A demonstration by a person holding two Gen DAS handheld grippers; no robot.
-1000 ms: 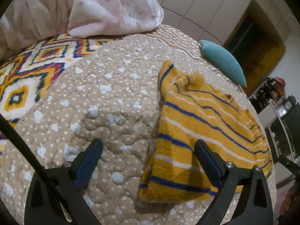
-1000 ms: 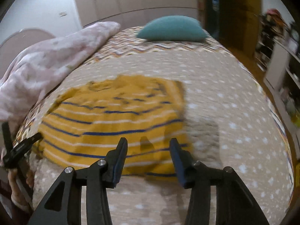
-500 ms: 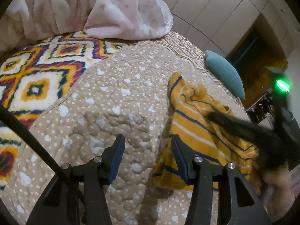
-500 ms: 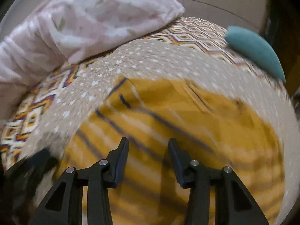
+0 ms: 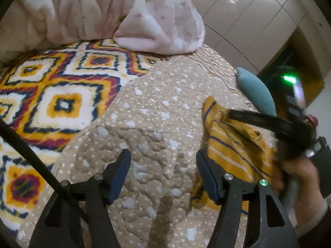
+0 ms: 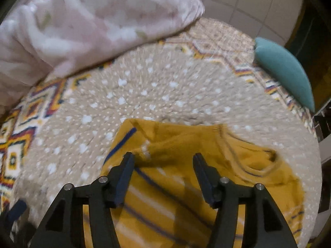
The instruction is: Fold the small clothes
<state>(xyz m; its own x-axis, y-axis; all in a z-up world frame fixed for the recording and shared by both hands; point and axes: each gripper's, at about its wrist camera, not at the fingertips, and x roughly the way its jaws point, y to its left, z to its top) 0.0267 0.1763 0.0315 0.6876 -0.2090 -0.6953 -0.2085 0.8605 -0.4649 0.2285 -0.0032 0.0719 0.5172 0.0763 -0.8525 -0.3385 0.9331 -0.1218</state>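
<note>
A small yellow sweater with blue and white stripes (image 6: 186, 177) lies partly folded on the beige dotted quilt (image 6: 157, 95). My right gripper (image 6: 163, 163) is open and empty, hovering over the sweater near its folded sleeve and collar. In the left wrist view the sweater (image 5: 231, 144) lies to the right. My left gripper (image 5: 163, 165) is open and empty over bare quilt (image 5: 157, 124) beside the sweater's left edge. The right gripper's black fingers (image 5: 269, 122) and the hand holding it show blurred above the sweater.
A pink floral duvet (image 5: 103, 14) is heaped at the back left. A bright diamond-patterned blanket (image 5: 51, 95) covers the left of the bed. A teal pillow (image 6: 285, 70) lies at the far right edge, also seen in the left wrist view (image 5: 256, 93). Wardrobe doors stand behind.
My right gripper has swung left and forward over the sweater toward its collar end. My left gripper narrowed, then reopened partway, and drew back off the sweater to its left.
</note>
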